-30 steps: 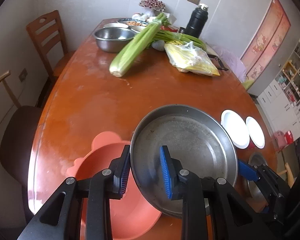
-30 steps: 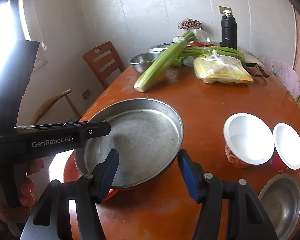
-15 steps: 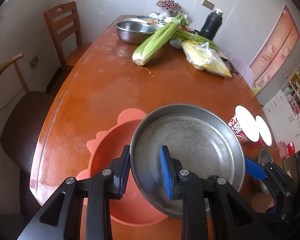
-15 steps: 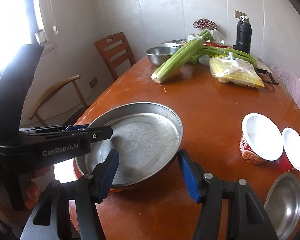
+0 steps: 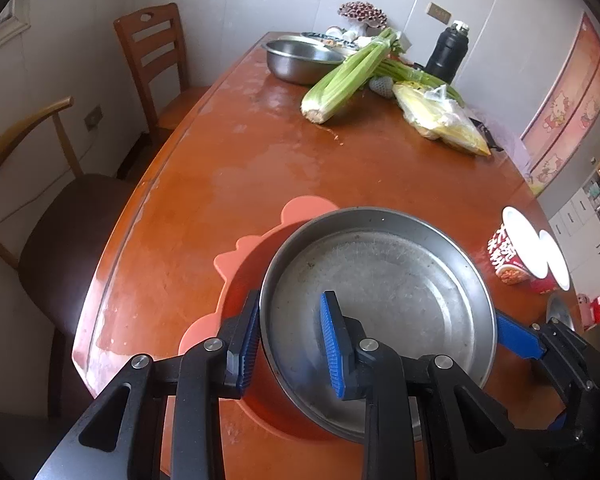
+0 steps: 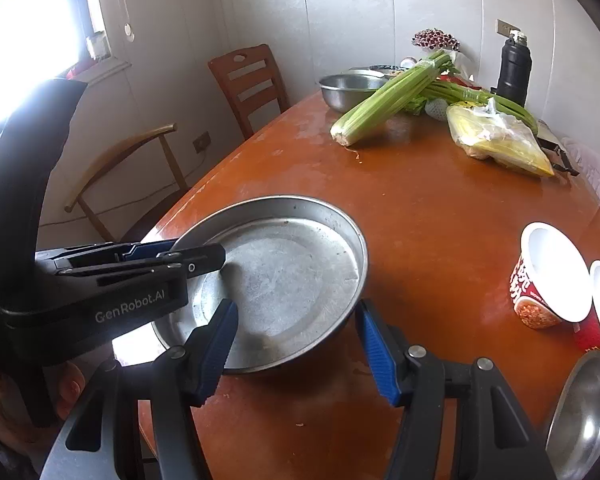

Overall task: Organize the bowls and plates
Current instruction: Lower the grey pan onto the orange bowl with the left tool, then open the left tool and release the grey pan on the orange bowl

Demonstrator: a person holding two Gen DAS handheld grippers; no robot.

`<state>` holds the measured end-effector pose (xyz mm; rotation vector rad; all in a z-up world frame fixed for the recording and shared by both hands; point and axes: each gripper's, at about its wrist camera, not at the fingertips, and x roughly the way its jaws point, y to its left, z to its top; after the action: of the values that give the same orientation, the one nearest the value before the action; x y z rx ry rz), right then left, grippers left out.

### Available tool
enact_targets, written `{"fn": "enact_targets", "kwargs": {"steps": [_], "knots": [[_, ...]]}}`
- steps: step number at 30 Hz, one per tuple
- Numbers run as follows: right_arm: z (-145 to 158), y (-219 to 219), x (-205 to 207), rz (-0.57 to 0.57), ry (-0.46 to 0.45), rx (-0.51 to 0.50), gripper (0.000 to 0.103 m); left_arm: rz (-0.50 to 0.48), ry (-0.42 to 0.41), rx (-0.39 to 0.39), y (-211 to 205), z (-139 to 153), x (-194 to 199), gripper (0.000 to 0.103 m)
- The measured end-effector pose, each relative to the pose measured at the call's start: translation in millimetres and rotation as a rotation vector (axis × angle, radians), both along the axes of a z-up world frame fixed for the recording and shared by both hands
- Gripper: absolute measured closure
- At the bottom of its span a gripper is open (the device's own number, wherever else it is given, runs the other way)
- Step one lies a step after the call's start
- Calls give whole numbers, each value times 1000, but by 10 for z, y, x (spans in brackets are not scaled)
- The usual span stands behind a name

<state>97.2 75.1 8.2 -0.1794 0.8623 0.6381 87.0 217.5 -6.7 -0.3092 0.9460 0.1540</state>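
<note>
A wide steel pan (image 5: 380,292) hangs tilted over a pink bowl with small ears (image 5: 252,248) near the table's front left corner and covers most of it. My left gripper (image 5: 290,344) is shut on the pan's left rim, one pad outside and one inside. My right gripper (image 6: 296,344) is shut on the pan (image 6: 288,276) at its near right rim, its left finger inside and its right finger against the outer wall. The left gripper (image 6: 180,262) also shows from the side in the right wrist view, where the pan hides the pink bowl.
Two white-topped red cups (image 6: 548,276) stand at the right, and a small steel dish (image 6: 584,412) lies near the front right edge. Celery (image 5: 348,76), a steel bowl (image 5: 300,60), a yellow bag (image 5: 440,120) and a black flask (image 5: 448,56) fill the far end. Two chairs (image 5: 156,64) stand left.
Both grippers have come down and forward with the pan between them. It now sits over more of the pink bowl. The grips look the same.
</note>
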Motion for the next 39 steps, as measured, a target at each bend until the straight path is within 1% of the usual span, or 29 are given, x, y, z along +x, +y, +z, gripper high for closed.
{"fn": "enact_targets", "kwargs": {"steps": [4, 13, 25, 39], "knots": [[-43, 58, 1, 15, 12, -10, 42, 10, 8, 51, -11, -55, 2, 72], [-164, 160, 5, 28, 26, -43, 42, 20, 15, 71, 13, -129, 0, 72], [-191, 159, -8, 49, 35, -34, 42, 43, -6, 38, 58, -79, -67, 72], [-225, 172, -7, 55, 45, -44, 42, 44, -21, 41, 42, -36, -117, 72]]}}
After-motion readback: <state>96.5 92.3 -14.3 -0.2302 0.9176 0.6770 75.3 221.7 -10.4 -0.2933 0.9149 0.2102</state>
